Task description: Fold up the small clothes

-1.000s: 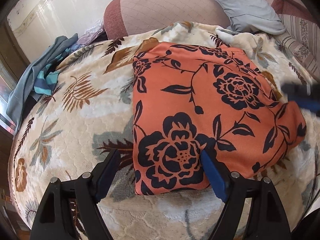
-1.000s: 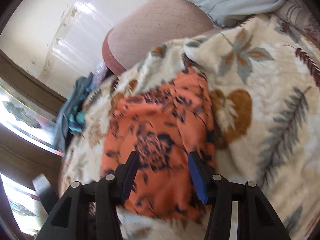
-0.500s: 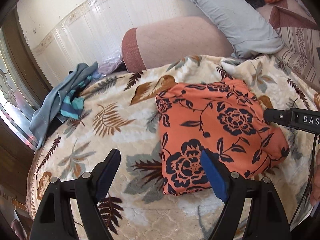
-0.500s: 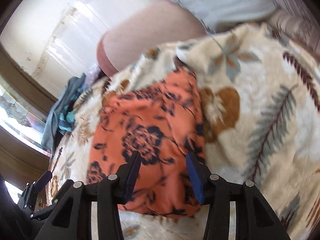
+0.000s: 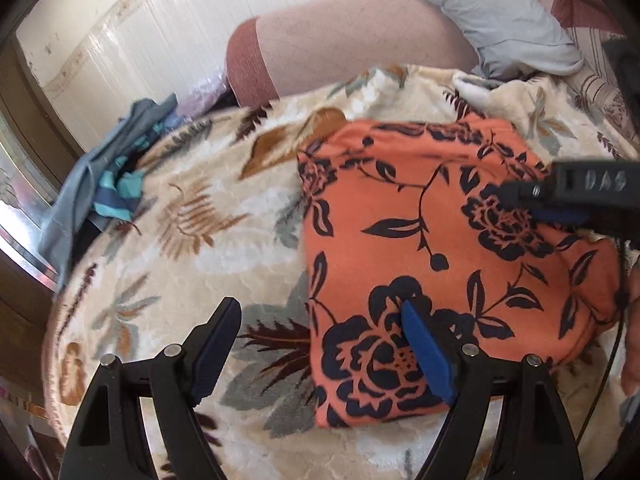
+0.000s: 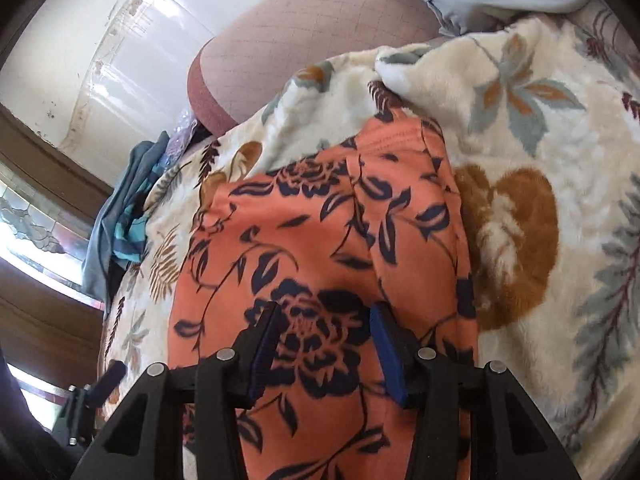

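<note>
The orange garment (image 5: 440, 240) with dark blue flowers lies folded into a rough rectangle on the blanket (image 5: 192, 220), which has a pattern of leaves and covers the bed. In the right wrist view the same garment (image 6: 320, 240) runs from the near edge up toward a raised fold of the blanket (image 6: 520, 120).

The left gripper (image 5: 322, 344) is at the near left corner of the garment. Its fingers (image 5: 426, 352) are spread wide apart and grip nothing; the right one is over the cloth, the left one over the bare blanket. The right gripper (image 6: 326, 344) is above the middle of the garment with its fingers (image 6: 386, 352) apart, a dark flower visible between them. Whether the tips touch the cloth I cannot tell, because this part is a little blurred. In the left wrist view the right gripper (image 5: 540, 204) comes in from the right edge over the garment.

A pile of grey and teal clothes (image 5: 104, 188) lies at the far left edge of the bed. Behind the blanket there is a pink cushion (image 5: 340, 52) and a grey pillow (image 5: 492, 20).
</note>
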A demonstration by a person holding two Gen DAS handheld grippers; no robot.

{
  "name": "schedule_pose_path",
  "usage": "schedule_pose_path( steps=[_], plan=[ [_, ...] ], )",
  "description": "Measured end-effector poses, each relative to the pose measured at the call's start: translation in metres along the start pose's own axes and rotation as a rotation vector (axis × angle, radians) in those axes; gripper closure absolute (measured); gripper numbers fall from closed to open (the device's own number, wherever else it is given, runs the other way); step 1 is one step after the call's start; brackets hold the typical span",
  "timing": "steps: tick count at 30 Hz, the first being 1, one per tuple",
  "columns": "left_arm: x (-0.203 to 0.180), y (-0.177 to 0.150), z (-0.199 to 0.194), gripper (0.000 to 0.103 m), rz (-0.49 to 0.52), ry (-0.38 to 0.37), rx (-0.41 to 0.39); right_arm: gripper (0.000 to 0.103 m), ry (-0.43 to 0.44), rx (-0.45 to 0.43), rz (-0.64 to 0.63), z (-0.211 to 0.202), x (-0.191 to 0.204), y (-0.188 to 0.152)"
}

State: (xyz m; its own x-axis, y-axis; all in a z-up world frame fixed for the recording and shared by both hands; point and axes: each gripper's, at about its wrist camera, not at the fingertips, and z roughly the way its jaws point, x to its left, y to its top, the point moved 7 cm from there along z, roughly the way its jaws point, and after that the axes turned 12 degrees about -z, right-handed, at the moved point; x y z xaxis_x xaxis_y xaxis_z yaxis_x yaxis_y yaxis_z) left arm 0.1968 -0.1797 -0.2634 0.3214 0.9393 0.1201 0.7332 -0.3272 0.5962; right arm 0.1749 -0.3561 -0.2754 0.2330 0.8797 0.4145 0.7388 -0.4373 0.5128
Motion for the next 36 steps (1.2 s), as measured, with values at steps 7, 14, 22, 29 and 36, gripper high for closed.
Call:
schedule_pose_path(
  steps=[7, 14, 22, 29, 36],
  plan=[
    [-0.007, 0.000, 0.026, 0.011, -0.034, -0.167, 0.015, 0.054, -0.008, 0.024, 0.003, 0.025, -0.002, 0.030],
    [0.009, -0.012, 0.057, 0.000, -0.284, -0.358, 0.136, 0.046, -0.132, 0.196, -0.025, 0.062, 0.001, 0.064],
    [0.004, -0.011, 0.059, 0.000, -0.258, -0.398, 0.174, 0.039, -0.248, 0.120, -0.110, 0.057, 0.043, 0.095],
    [0.011, -0.014, 0.051, 0.001, -0.230, -0.302, 0.141, 0.071, -0.011, 0.179, -0.262, 0.097, 0.119, 0.075],
    [0.029, -0.020, 0.052, 0.000, -0.312, -0.349, 0.195, 0.090, 0.099, 0.169, 0.017, 0.119, 0.066, 0.076]
  ],
)
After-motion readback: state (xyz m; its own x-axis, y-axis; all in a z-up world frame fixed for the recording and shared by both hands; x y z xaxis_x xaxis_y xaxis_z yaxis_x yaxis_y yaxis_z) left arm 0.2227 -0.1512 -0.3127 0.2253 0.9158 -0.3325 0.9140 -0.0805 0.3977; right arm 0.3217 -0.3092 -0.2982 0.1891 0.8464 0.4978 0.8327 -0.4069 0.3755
